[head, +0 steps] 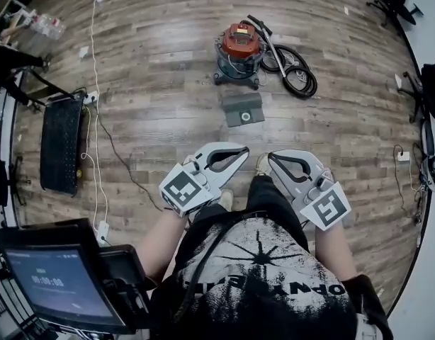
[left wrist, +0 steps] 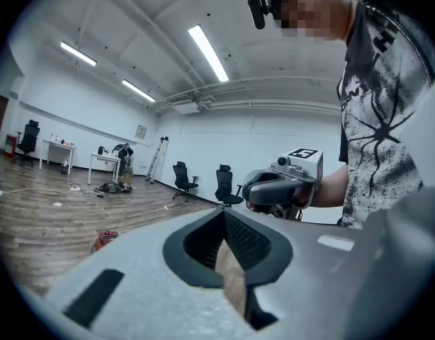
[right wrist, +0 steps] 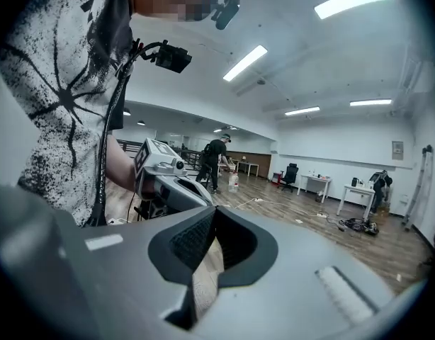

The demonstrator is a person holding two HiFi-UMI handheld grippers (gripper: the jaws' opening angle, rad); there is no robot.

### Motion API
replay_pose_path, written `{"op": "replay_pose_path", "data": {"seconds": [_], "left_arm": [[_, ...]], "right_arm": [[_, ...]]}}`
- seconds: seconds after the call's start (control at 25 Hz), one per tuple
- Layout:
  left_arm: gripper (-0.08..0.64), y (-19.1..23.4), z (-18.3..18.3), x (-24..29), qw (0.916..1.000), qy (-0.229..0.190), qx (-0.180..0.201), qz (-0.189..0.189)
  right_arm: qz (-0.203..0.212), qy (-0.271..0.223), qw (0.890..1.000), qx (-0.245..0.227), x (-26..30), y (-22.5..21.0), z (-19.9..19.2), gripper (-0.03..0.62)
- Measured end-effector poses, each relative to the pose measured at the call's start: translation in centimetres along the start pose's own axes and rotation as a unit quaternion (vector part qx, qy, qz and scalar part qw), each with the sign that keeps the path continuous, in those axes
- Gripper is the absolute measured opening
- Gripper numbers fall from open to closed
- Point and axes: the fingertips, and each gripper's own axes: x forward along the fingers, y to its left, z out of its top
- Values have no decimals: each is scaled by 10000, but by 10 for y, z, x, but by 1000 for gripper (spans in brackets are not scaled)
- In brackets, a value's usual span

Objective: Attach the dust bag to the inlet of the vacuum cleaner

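While both claws are held roughly level in front of the person's torso, nothing is gripped: the left gripper [head: 239,152] is seen clenched, jaw tips met and the hollow behind them empty, with only floorboards showing through; the right gripper [head: 274,156] is likewise clenched on nothing; the two tips are angled toward each other, near but apart. The dust bag [head: 244,109], a flat grey rectangle with a round opening near its lower edge, is noted lying flat on the floor [head: 161,62] ahead of both claws, well apart from either; it is placed between the claws and the vacuum cleaner [head: 239,48], just short of the machine. The vacuum cleaner is recorded upright, with a red lid over a dark drum; its black hose [head: 295,73] is coiled on the boards beside it, on the right-gripper side. Surface: wood-look planks, brown-grey. A black mat [head: 61,144] is laid at the left, and a white cable [head: 94,83] is trailed past it; a screen [head: 58,282] is seen low in the left corner. Room: large, white-walled, lit by strip lights [left wrist: 209,52]; office chairs [left wrist: 224,183], desks [left wrist: 58,151] and a ladder [left wrist: 159,158] are seen along the far wall; another person [right wrist: 216,158] is seen standing far off.
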Motion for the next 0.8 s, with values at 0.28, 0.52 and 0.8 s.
{"op": "replay_pose_path", "data": {"seconds": [0.28, 0.52, 0.8], "left_arm": [[-2, 52, 29, 63, 9989, -154, 96, 430], [-3, 81, 35, 115, 9972, -69, -26, 745], [-2, 102, 43, 146, 9945, 19, 188, 1029]], "right_arm": [[545, -20, 9985, -7, 4, -82, -7, 6], [768, -142, 9969, -56, -6, -147, -16, 6], [1010, -186, 9947, -80, -13, -192, -35, 6]]}}
